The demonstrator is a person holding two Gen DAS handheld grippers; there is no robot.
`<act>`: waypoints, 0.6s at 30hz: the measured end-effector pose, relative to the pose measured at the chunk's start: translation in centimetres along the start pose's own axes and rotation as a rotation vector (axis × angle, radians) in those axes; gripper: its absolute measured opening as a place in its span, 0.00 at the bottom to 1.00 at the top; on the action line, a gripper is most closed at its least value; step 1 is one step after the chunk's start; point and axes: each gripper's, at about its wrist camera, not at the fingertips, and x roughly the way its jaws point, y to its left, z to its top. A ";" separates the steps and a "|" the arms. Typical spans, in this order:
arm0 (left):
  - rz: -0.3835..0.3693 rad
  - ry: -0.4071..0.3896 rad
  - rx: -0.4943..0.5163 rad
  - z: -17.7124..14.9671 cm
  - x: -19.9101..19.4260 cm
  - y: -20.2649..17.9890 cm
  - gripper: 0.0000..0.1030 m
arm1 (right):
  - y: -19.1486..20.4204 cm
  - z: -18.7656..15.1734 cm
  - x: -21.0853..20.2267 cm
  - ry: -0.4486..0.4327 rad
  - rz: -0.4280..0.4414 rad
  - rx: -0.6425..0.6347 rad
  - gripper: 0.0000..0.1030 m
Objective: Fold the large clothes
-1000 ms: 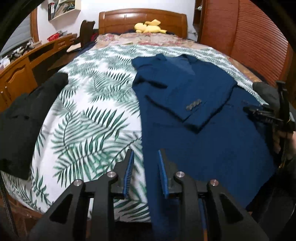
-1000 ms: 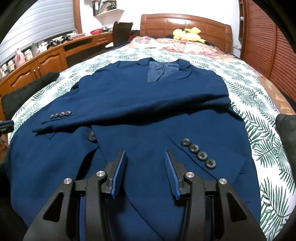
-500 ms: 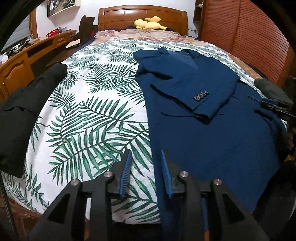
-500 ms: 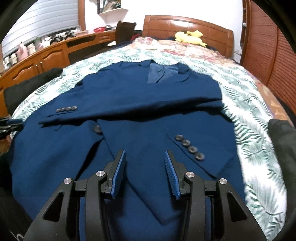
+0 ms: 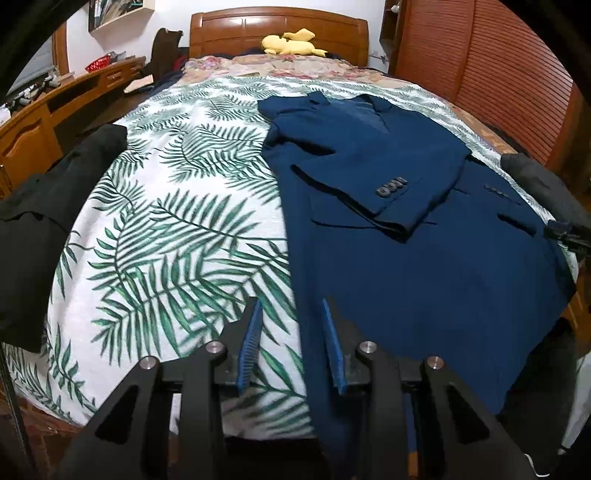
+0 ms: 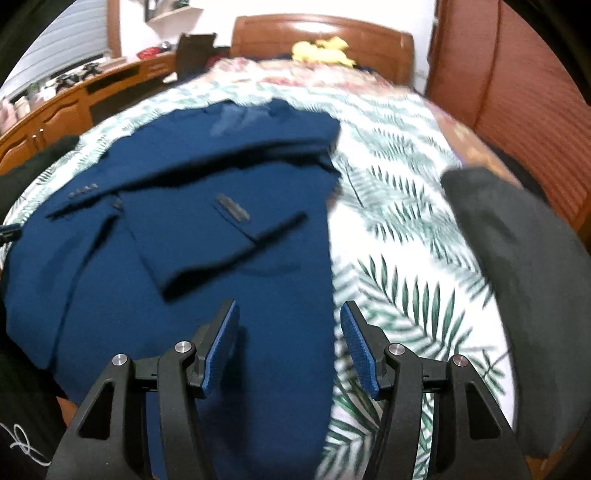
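Observation:
A navy blue suit jacket (image 5: 413,236) lies flat on the leaf-print bedspread (image 5: 177,229), both sleeves folded across its front. It also shows in the right wrist view (image 6: 207,236). My left gripper (image 5: 291,332) is open and empty, over the jacket's lower left edge at the foot of the bed. My right gripper (image 6: 290,336) is open and empty, over the jacket's lower right edge. The right gripper's tip shows at the far right of the left wrist view (image 5: 565,232).
A black garment (image 5: 48,214) lies on the bed's left edge, a dark grey one (image 6: 517,258) on its right edge. A wooden headboard (image 5: 277,29) with a yellow plush toy (image 5: 288,40) stands at the back. A wooden desk (image 5: 55,107) runs along the left, a slatted wardrobe (image 5: 498,74) on the right.
Both grippers have pulled apart: the left one moved left to the jacket's left edge, the right one swung right to its right edge. Both stayed open and empty.

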 end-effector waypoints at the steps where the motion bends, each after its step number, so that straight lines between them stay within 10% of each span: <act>1: -0.007 0.006 0.005 -0.1 -0.1 -0.3 0.30 | -0.4 -0.3 0.1 0.006 0.006 0.001 0.57; 18: 0.010 0.002 -0.022 -1.9 -0.5 -2.0 0.29 | -0.3 -2.4 -0.5 0.019 0.179 0.025 0.50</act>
